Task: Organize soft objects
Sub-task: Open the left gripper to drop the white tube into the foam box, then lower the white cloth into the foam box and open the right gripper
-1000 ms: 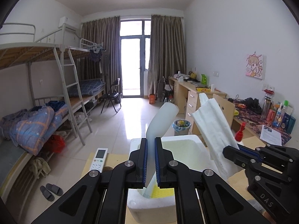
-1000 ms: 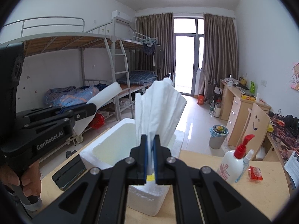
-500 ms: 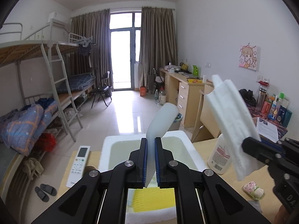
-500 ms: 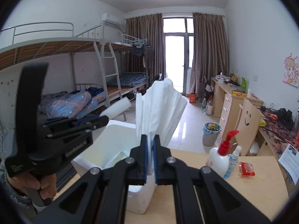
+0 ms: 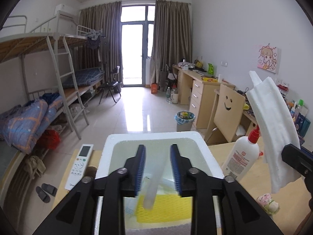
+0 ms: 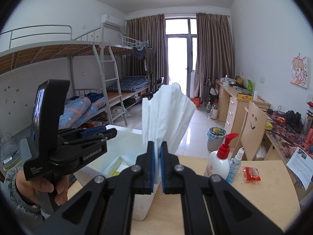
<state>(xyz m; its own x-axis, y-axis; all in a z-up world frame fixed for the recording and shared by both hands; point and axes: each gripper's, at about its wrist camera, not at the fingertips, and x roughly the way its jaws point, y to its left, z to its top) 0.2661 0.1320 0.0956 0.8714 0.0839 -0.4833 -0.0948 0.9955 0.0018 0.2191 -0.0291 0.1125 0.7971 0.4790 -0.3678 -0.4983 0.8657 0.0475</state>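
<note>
a: white cloth (image 6: pixel 166 115) — where is it?
b: pinched upright between the right gripper (image 6: pixel 157 168) fingers, above the worktop (image 6: pixel 260 192) beside the foam box (image 5: pixel 109 150).
a: and the left gripper (image 5: pixel 157 168)?
b: its fingers are spread over the box. a blurred pale sheet (image 5: pixel 154 184) hangs between them, over a yellow sponge (image 5: pixel 166 207) inside.
a: anything nearby?
b: a lotion bottle (image 5: pixel 241 156) just right of the box, a remote (image 5: pixel 79 166) to the left.
</note>
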